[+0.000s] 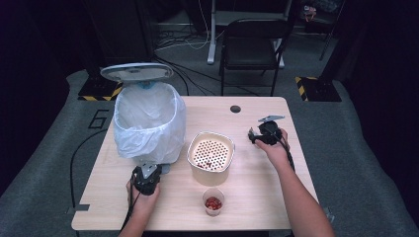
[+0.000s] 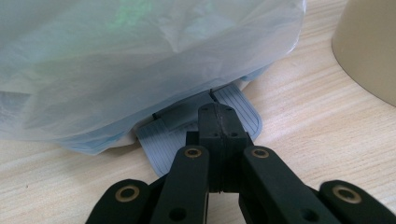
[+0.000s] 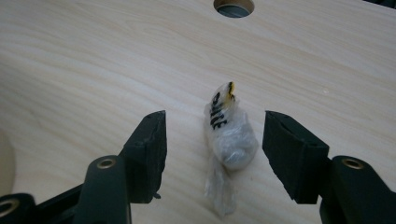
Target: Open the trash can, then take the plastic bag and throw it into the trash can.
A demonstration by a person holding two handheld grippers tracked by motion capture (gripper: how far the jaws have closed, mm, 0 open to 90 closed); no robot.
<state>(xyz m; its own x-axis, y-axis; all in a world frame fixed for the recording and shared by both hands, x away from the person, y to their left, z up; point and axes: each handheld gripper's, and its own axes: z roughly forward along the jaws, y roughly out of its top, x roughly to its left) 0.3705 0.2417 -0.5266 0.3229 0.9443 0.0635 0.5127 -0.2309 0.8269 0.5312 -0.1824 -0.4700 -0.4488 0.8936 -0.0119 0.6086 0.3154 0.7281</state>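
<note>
Straddling a small crumpled plastic wrapper [image 3: 229, 135] that lies on the table [image 1: 257, 177] at its right side, the right gripper [image 3: 212, 154] has its jaws spread wide with the scrap between them, untouched. It looks feather-light, soft and slick, so pinching across its fat middle should hold best. Farther left, the left gripper [image 2: 219, 126], jaws pressed together, bears on the pedal [image 2: 238, 107] of the bag-lined bin [image 1: 148, 118], whose lid [image 1: 137, 71] stands open.
</note>
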